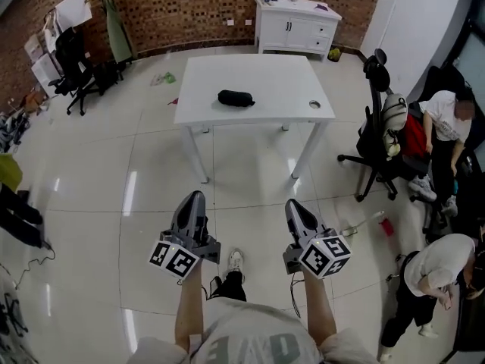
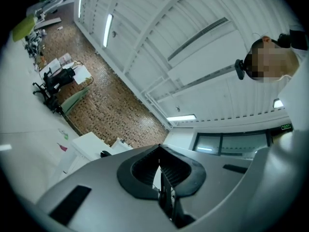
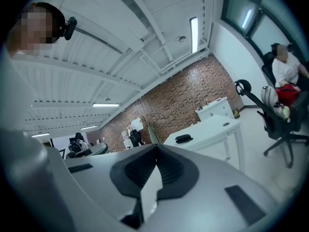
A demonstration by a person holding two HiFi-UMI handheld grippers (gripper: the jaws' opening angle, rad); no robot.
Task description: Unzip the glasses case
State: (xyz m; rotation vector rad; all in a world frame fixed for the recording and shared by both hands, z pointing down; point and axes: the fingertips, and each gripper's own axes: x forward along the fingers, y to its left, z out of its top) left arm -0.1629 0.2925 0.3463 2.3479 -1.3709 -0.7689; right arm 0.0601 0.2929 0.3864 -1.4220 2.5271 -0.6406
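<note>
The black glasses case (image 1: 236,98) lies zipped on the white table (image 1: 280,74), far ahead of me across the tiled floor. Both grippers are held low near my body, well short of the table. My left gripper (image 1: 194,197) is shut with nothing between its jaws; its tips meet in the left gripper view (image 2: 159,151). My right gripper (image 1: 294,205) is likewise shut and empty, tips together (image 3: 156,149). The case shows small and distant in the left gripper view (image 2: 105,153) and the right gripper view (image 3: 183,138).
A black office chair (image 1: 379,142) stands right of the table, with a seated person (image 1: 443,123) beyond it and another person (image 1: 436,268) crouched at lower right. A white cabinet (image 1: 295,25) is against the brick wall. A clothes rack and chairs (image 1: 76,59) stand at far left.
</note>
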